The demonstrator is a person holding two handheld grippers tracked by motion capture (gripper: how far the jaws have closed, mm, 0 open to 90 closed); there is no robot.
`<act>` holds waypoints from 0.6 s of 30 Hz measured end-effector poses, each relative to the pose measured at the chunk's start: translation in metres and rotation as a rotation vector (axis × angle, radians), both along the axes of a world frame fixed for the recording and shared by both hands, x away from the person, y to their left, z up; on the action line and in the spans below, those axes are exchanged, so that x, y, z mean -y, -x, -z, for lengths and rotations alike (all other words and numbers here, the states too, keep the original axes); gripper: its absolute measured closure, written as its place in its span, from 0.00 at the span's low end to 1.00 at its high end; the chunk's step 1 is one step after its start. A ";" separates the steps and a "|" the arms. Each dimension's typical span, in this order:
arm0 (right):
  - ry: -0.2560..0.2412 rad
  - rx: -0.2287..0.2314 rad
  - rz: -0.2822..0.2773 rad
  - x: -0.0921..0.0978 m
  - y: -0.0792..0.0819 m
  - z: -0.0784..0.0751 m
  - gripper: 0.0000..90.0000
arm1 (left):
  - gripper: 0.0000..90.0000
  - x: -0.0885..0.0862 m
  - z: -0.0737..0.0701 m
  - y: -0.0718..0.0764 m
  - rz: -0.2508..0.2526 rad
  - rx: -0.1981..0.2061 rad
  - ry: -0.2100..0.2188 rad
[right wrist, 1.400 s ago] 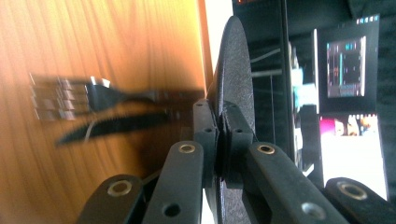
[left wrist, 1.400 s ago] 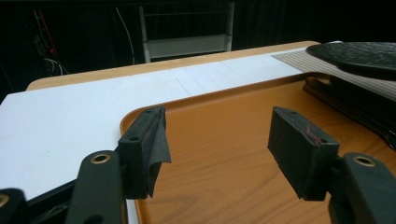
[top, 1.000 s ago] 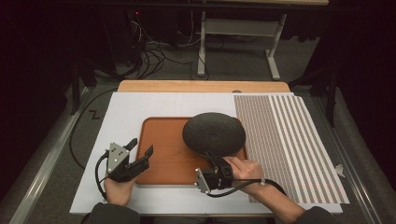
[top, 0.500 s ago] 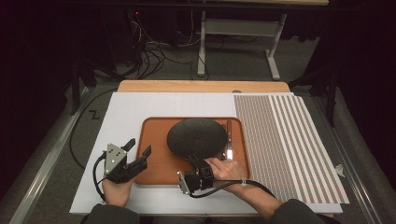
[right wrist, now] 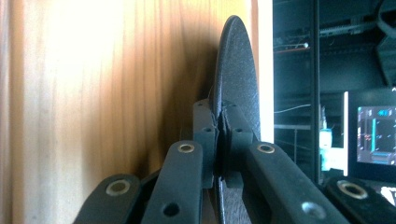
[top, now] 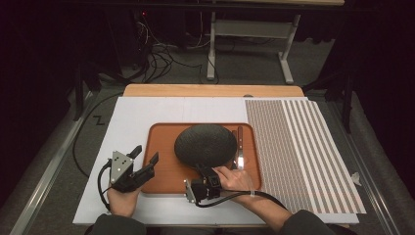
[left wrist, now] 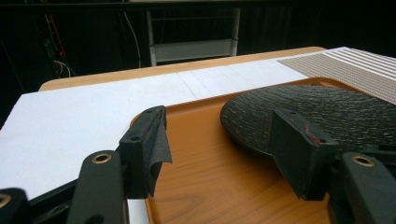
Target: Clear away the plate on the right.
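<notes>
Right gripper [top: 201, 170] clamps round dark textured plate's [top: 205, 144] near rim | plate over brown wooden tray [top: 164, 169] | left gripper [top: 146, 161] gapes, empty, left of plate

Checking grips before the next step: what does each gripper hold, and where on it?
Right gripper pinches the round black mat at its near edge. Left gripper is open, holding nothing.
</notes>
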State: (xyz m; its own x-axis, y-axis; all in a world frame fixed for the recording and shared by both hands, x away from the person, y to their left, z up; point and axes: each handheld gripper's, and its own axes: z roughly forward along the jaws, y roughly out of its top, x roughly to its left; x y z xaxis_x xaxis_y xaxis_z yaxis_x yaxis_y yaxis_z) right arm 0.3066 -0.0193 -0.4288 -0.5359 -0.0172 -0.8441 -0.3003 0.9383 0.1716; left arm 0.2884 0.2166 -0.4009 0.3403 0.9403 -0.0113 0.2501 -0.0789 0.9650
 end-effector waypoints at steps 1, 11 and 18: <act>-0.007 -0.014 0.005 -0.001 0.000 0.000 0.97 | 0.42 0.000 0.000 0.000 0.001 0.000 -0.001; -0.014 -0.091 0.011 -0.019 -0.003 0.008 0.90 | 0.42 0.000 0.000 0.000 0.001 0.001 0.000; -0.013 -0.171 0.021 -0.021 -0.006 0.010 0.84 | 0.41 0.000 0.000 0.000 -0.008 0.006 -0.005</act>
